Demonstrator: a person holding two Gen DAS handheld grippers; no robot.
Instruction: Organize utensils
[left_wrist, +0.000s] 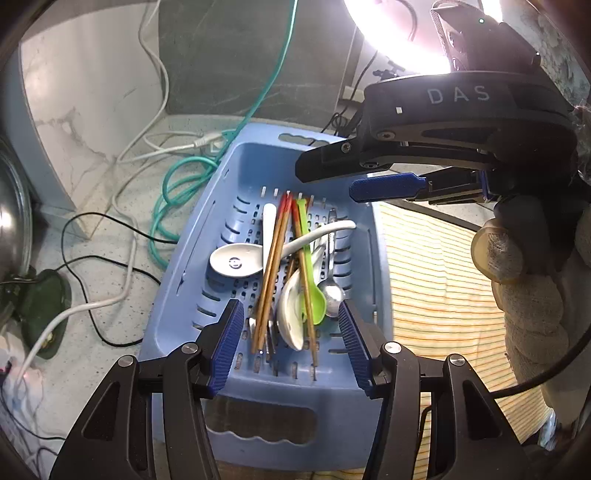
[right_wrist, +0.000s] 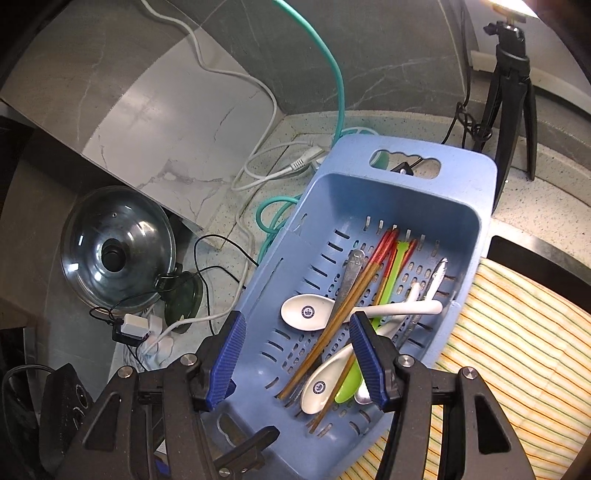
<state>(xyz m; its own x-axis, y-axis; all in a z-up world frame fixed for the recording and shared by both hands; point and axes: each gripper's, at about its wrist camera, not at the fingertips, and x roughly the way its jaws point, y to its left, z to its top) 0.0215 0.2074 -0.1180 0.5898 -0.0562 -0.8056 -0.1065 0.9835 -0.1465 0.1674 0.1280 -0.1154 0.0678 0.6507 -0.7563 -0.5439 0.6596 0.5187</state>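
A blue slotted basket (left_wrist: 177, 295) (right_wrist: 461, 192) holds a pile of utensils: white ceramic spoons (left_wrist: 232, 262) (right_wrist: 304, 314), red-tipped wooden chopsticks (left_wrist: 275, 258) (right_wrist: 354, 291), a green plastic spoon (left_wrist: 314, 299) (right_wrist: 391, 273) and metal spoons (left_wrist: 332, 295) (right_wrist: 352, 273). My left gripper (left_wrist: 290, 347) is open and empty, low over the basket's near end. My right gripper (right_wrist: 295, 354) is open and empty above the basket; it also shows in the left wrist view (left_wrist: 332, 177), coming in from the right.
A striped yellow cloth (left_wrist: 443, 288) (right_wrist: 517, 350) lies to the right of the basket. White, black and teal cables (left_wrist: 162, 192) (right_wrist: 266, 206) trail on the speckled counter at the left. A glass pot lid (right_wrist: 114, 247) stands against the wall. A tripod (right_wrist: 513, 92) stands behind.
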